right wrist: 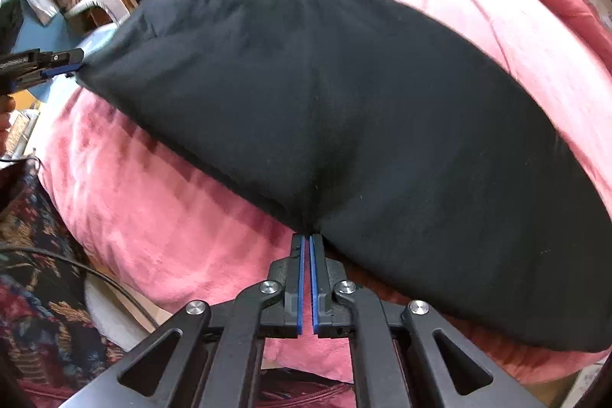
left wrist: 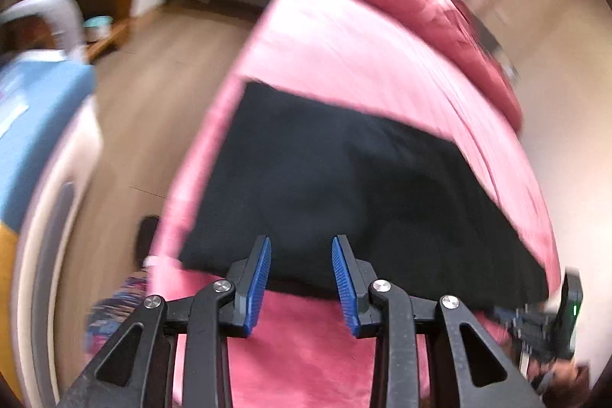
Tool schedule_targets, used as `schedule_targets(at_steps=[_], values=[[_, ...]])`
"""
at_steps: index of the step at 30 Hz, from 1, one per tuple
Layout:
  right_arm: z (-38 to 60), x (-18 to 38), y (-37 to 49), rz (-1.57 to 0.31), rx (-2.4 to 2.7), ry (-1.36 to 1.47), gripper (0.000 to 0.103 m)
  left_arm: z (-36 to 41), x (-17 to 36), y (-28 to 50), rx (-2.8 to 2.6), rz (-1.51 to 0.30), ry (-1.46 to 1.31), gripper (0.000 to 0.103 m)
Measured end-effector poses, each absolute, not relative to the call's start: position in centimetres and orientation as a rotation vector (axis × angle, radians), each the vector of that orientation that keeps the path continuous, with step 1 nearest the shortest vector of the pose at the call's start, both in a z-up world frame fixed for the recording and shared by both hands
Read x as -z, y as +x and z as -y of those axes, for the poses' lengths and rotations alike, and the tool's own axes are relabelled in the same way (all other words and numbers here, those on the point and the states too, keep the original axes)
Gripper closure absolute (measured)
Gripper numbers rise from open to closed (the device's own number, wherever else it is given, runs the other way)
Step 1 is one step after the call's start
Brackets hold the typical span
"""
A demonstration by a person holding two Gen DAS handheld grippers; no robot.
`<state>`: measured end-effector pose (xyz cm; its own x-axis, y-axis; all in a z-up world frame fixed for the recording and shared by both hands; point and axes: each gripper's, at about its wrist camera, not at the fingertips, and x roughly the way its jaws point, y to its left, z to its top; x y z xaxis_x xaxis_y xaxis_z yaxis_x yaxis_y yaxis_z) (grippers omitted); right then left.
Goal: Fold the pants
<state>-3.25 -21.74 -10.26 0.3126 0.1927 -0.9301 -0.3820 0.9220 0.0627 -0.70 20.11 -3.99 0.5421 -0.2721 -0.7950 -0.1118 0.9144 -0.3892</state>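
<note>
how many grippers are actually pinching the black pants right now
1. The right gripper is shut on the near edge of the black pants. The left gripper is open, with nothing between its pads.

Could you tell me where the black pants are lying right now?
The black pants lie spread on the pink blanket of the bed, near its front edge, with the right gripper shut on their near hem.
</note>
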Motion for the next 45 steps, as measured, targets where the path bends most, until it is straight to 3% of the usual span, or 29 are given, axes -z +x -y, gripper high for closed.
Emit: schedule_targets(at_steps=[4, 6, 8, 11, 15, 18, 20, 22, 25, 33, 39, 45], values=[[21.6, 8.2, -2.3, -1.151, -0.412, -0.158, 0.094, -24.9, 3.1, -1.1, -0.027, -0.958, -0.527, 0.069], [21.0, 7.4, -1.2, -1.129, -0.427, -0.133, 0.078, -26.2, 3.6, -1.2, -0.055, -0.97, -0.578, 0.069], [20.1, 7.0, -0.1, -1.113, -0.432, -0.11, 0.07, -27.1, 4.5, -1.2, -0.044, -0.999, -0.616, 0.069], [17.9, 7.1, 1.4, -1.102, -0.445, -0.114, 0.069, -25.9, 5.7, -0.9, -0.004, -1.049, -0.638, 0.069], [14.8, 7.8, 2.7, -1.096, -0.464, -0.132, 0.061, -24.3, 6.9, -0.5, 0.006, -1.108, -0.617, 0.069], [13.1, 8.9, 3.5, -1.104, -0.479, -0.135, 0.06, -23.9, 7.6, -0.2, -0.002, -1.112, -0.601, 0.073], [12.6, 9.6, 3.6, -1.12, -0.476, -0.138, 0.06, -23.7, 7.8, 0.1, 0.005, -1.092, -0.594, 0.08], [11.8, 10.7, 3.8, -1.142, -0.472, -0.14, 0.06, -23.6, 6.8, 0.1, 0.035, -1.03, -0.571, 0.094], [11.6, 12.0, 3.7, -1.159, -0.468, -0.149, 0.059, -23.6, 5.4, 0.0, 0.068, -0.972, -0.517, 0.093], [12.4, 12.2, 3.9, -1.169, -0.488, -0.12, 0.057, -24.8, 8.8, 0.6, -0.115, -1.138, -0.426, 0.093], [14.4, 9.5, 5.1, -1.143, -0.553, -0.038, 0.057, -24.4, 4.0, 0.2, -0.152, -0.963, -0.384, 0.081], [17.1, 5.9, 10.8, -1.055, -0.507, 0.089, 0.057, -17.9, 1.5, 1.7, 0.185, -0.888, -0.263, 0.079]])
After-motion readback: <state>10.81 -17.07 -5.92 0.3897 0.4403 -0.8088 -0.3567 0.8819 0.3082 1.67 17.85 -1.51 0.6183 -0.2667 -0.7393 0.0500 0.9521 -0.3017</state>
